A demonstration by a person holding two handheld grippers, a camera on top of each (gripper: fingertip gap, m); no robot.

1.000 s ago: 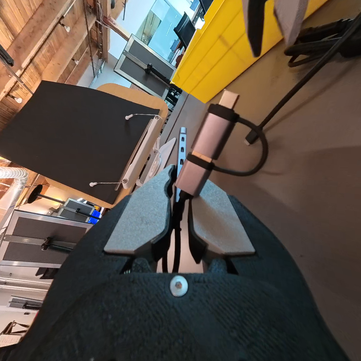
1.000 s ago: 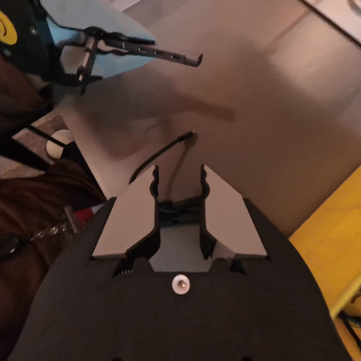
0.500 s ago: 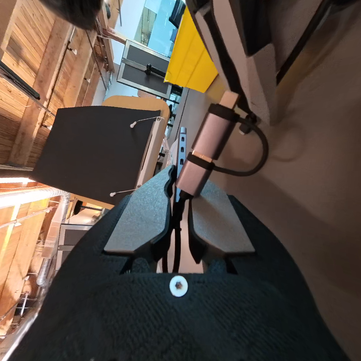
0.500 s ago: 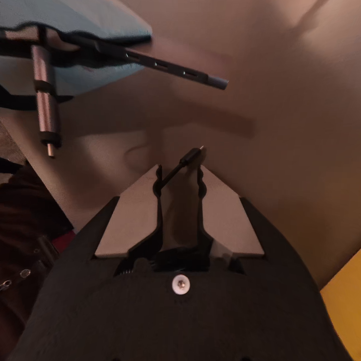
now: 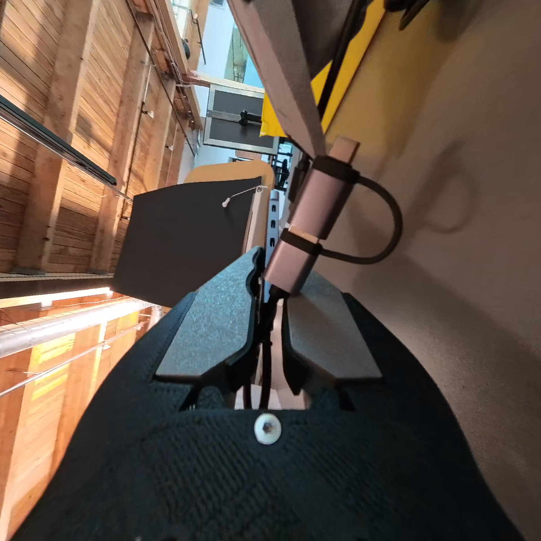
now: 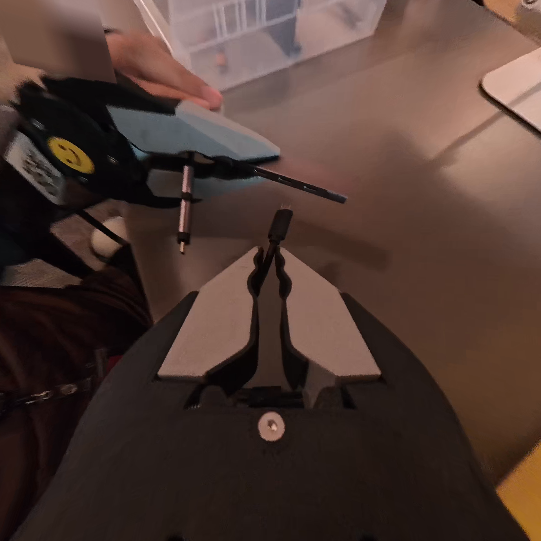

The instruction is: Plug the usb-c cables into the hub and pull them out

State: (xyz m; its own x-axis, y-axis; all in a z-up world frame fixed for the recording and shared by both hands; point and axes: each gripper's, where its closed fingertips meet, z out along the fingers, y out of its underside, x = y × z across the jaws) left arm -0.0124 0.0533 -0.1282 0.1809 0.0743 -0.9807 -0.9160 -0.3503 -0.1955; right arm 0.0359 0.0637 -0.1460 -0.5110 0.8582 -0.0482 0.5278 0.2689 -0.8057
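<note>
Right gripper [image 6: 270, 252] is clenched on a black USB-C cable [image 6: 268, 260] just behind its plug [image 6: 280, 224]; the plug sticks out past the fingertips, tilted slightly right, metal tip pointing up toward the hub. Left gripper [image 6: 222, 168], seen from the right wrist view, is clamped on the slim grey USB-C hub [image 6: 301, 187], held in the air above the grey table [image 6: 409, 205], port edge facing the plug. In the left wrist view the hub [image 5: 272, 216] shows edge-on beyond the fingers, three port slots visible. The hub's own grey adapter lead [image 5: 317, 216] dangles free beside it. Plug tip sits near the hub's edge but apart from it; not yet inserted. Judgement: the step is alignment before insertion. To do it well, square the plug's long axis with a port slot, correct the tilt before pushing, then press straight in while the left gripper braces the hub. The grip is on cable, not plug body, so the plug may bend sideways under load; push slowly. Keep the dangling adapter clear of the approach.
</note>
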